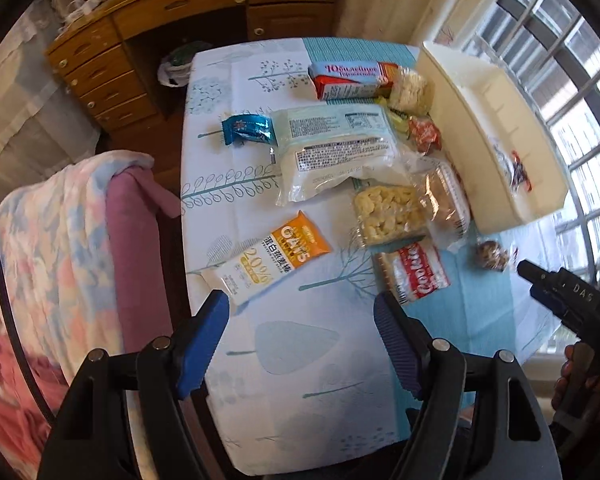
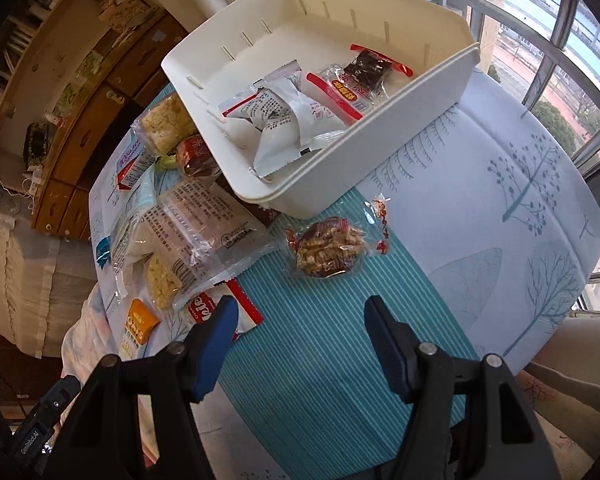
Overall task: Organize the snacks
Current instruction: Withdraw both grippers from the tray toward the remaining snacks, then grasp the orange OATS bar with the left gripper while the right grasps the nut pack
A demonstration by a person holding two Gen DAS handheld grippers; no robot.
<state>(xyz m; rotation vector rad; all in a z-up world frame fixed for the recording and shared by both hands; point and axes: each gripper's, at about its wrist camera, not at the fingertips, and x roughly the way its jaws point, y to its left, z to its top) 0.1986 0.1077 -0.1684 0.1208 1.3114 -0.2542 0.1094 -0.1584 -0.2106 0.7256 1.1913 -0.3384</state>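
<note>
Snack packets lie scattered on the table. My left gripper (image 1: 302, 304) is open and empty, hovering above the table just short of an orange-and-white oats packet (image 1: 270, 258) and a red Cookies packet (image 1: 418, 270). My right gripper (image 2: 298, 310) is open and empty, a little short of a clear-wrapped nut cake (image 2: 328, 250), also seen in the left wrist view (image 1: 492, 256). A white bin (image 2: 380, 128) behind it holds a white packet (image 2: 284, 116) and two red-trimmed packets (image 2: 356, 80).
A large white packet (image 1: 336, 148), a puffed-rice bar (image 1: 388, 214), a blue wrapper (image 1: 248, 130) and a red-blue box (image 1: 352, 80) lie mid-table. A blanket-covered chair (image 1: 80, 248) stands at the left edge. Window bars (image 2: 560, 32) run behind the bin. A wooden desk (image 1: 188, 12) stands beyond.
</note>
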